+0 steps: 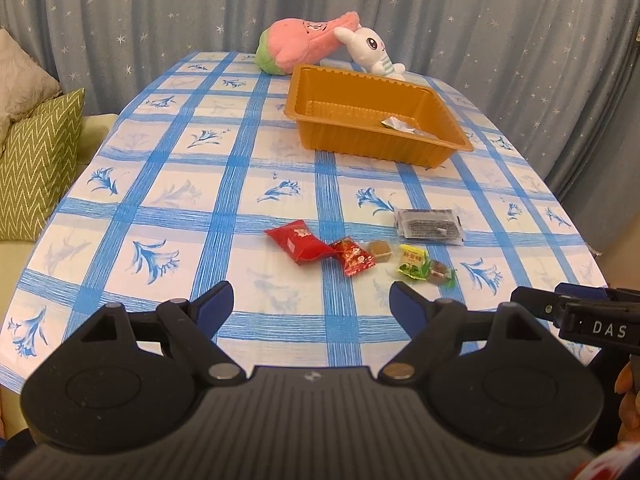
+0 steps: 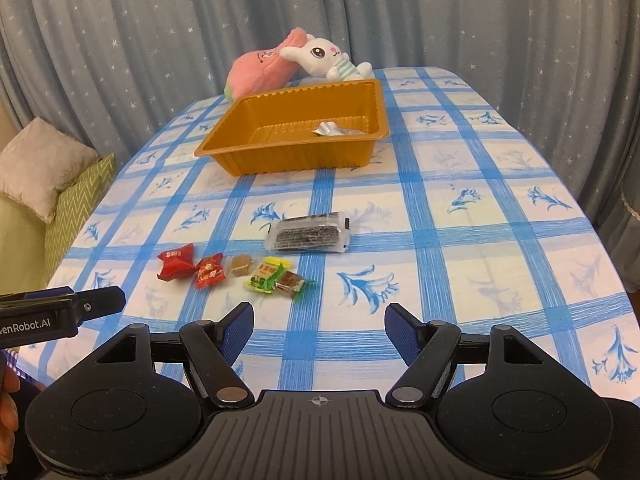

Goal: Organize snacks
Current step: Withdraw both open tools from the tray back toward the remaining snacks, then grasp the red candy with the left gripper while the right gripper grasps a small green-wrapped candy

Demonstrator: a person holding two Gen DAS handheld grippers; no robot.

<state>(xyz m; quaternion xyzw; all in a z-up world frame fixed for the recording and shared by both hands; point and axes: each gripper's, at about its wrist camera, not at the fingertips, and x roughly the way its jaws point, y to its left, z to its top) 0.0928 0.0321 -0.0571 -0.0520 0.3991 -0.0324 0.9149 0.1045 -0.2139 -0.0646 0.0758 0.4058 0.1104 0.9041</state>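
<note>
An orange plastic tray (image 1: pixel 316 92) (image 2: pixel 224 140) stands mid-table with one silver wrapper (image 1: pixel 396 125) (image 2: pixel 328 128) inside. Nearer to me lies a row of snacks: a red packet (image 1: pixel 298 242) (image 2: pixel 176 266), a smaller red candy (image 1: pixel 354 258) (image 2: pixel 209 270), a brown cube (image 1: pixel 379 249) (image 2: pixel 241 265), a yellow-green packet (image 1: pixel 412 265) (image 2: pixel 266 276) and a brown candy (image 1: pixel 440 272) (image 2: pixel 291 282). A dark clear-wrapped bar (image 1: pixel 429 225) (image 2: pixel 308 232) lies behind them. My left gripper (image 1: pixel 312 304) hangs open before the red packets, nothing between its fingers. My right gripper (image 2: pixel 319 322) is open too, near the brown candy, empty.
A pink plush (image 1: pixel 296 46) (image 2: pixel 260 70) and a white rabbit plush (image 1: pixel 370 50) (image 2: pixel 324 58) lie behind the tray. Green and beige cushions (image 1: pixel 36 160) (image 2: pixel 72 208) sit on a sofa left of the table. A blue starred curtain hangs behind.
</note>
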